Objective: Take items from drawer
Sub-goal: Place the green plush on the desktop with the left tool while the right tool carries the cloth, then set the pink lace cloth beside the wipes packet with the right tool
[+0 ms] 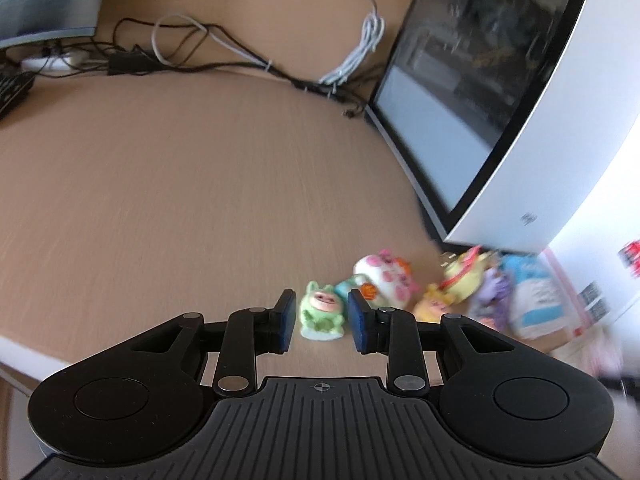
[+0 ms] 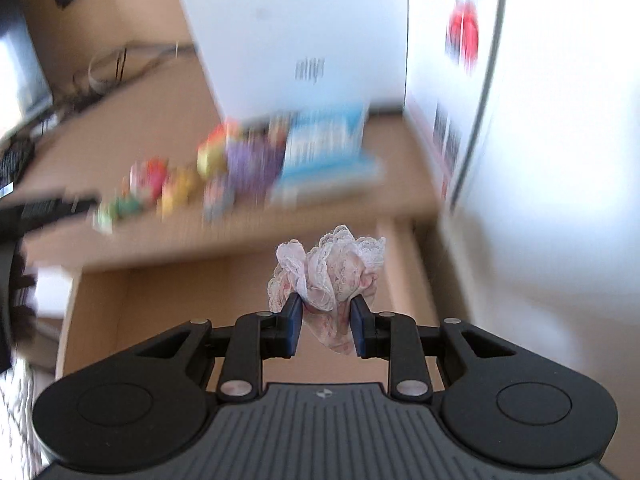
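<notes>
On the wooden desk (image 1: 160,200) stands a small green figurine (image 1: 321,314), right between the fingers of my left gripper (image 1: 322,326). That gripper is open, with a thin gap on each side of the figurine. My right gripper (image 2: 326,326) is shut on a bunched pink-and-white lace scrunchie (image 2: 332,268). It holds the scrunchie in the air above the open wooden drawer (image 2: 180,300), below the desk's front edge (image 2: 240,240).
More small toys sit beside the green one: a white-and-pink figure (image 1: 384,280), yellow ones (image 1: 460,276), a purple one (image 1: 494,296) and a blue-white packet (image 1: 536,292). A white monitor (image 1: 500,100) stands at right, cables (image 1: 240,52) at the back. A white wall (image 2: 560,160) is on the right.
</notes>
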Available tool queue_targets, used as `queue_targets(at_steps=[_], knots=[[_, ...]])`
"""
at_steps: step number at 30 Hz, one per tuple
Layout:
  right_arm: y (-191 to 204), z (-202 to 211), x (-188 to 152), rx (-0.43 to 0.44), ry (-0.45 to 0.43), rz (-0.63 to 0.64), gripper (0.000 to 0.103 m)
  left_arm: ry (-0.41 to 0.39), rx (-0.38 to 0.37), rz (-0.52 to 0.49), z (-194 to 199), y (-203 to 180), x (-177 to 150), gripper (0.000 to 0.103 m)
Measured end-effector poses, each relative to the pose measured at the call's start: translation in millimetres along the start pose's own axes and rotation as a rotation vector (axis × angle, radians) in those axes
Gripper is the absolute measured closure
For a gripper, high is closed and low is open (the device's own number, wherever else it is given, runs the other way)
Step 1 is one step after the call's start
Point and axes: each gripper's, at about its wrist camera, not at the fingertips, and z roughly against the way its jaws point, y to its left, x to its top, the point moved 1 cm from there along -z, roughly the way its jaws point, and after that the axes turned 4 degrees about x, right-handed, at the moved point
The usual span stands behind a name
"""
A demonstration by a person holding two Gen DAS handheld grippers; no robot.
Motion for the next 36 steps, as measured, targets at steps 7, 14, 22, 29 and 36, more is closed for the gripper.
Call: queue_targets(at_steps=[7,14,22,29,36], knots=[[22.5,-17.3,81.1,-0.142,-0.235,0.191,0.078,0.021,-0.085,0.049,34.9,3.4,-17.8,0.072],[9.0,-84.0,103.2,-0.224,-0.182,0.165,0.057,0.105,-0.040,0.044,43.5,15.7,-49.1,0.072],[0.6,-80.1,72.5,-0.178,-0.200,0.129,0.031,0.188,-0.011,0.047,41.6,20.2,-73.9,0.072],[3.5,-57.4,42.1,-0.129,-0.166,0.099,0.023,0.218,-0.025,-0.040,46.5,5.8,-81.2,0.072],[35.3,-30.4,-13.9,-0.113,-0.075,0.058,0.019,0.220,-0.051,-0.088,48.0,-2.6,-85.3,0.072]])
